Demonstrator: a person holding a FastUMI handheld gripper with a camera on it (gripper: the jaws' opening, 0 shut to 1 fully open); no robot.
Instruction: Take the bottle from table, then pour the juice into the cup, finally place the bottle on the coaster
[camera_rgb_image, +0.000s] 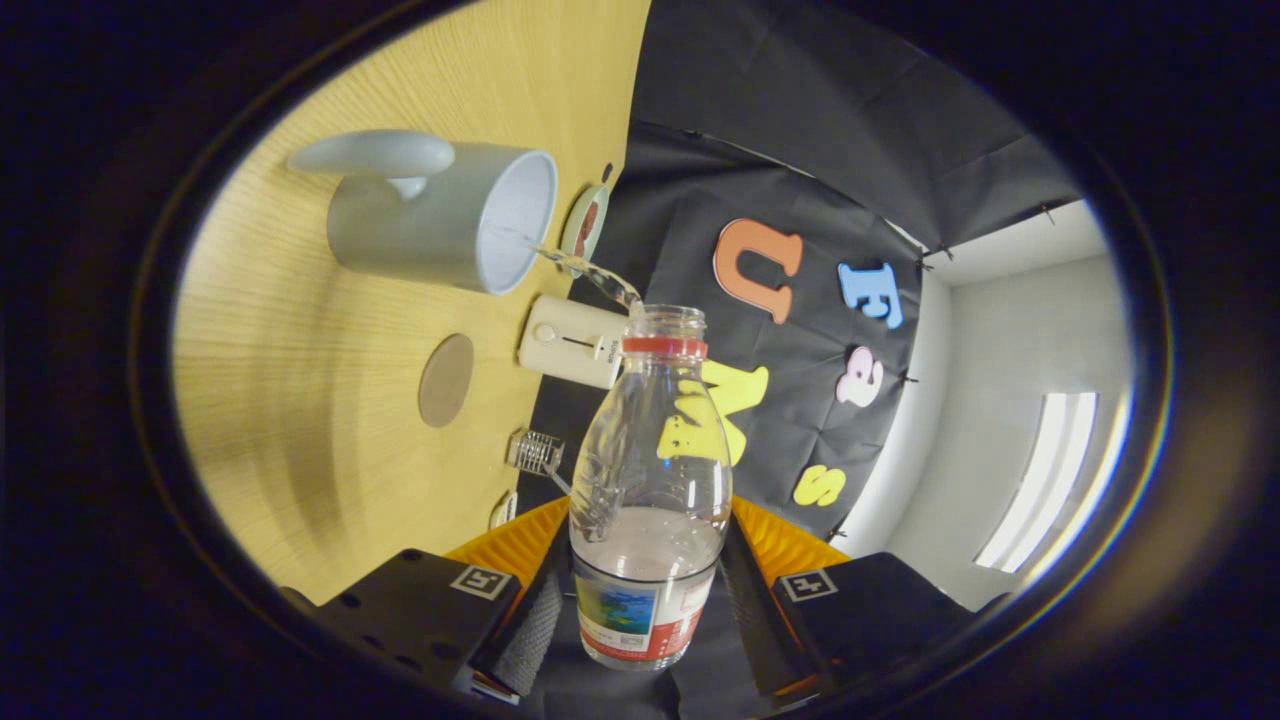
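My gripper (645, 600) is shut on a clear plastic bottle (650, 470) with a red neck ring and a coloured label, held between both fingers. The whole view is rolled sideways, so the bottle is tipped toward the cup. A thin stream of liquid (590, 272) runs from the open mouth into a grey mug (440, 215) with a white inside and a handle, standing on the wooden table (300, 400). Some liquid remains low in the bottle. A round brown coaster (446, 380) lies on the table beside the mug, nearer to my fingers.
A cream-coloured rectangular device (570, 342) sits by the table's back edge, just beyond the bottle's mouth. A small plate (585, 222) lies behind the mug. A small metal wire object (535, 452) and a little white item (503, 510) rest near the edge, by the black cloth wall.
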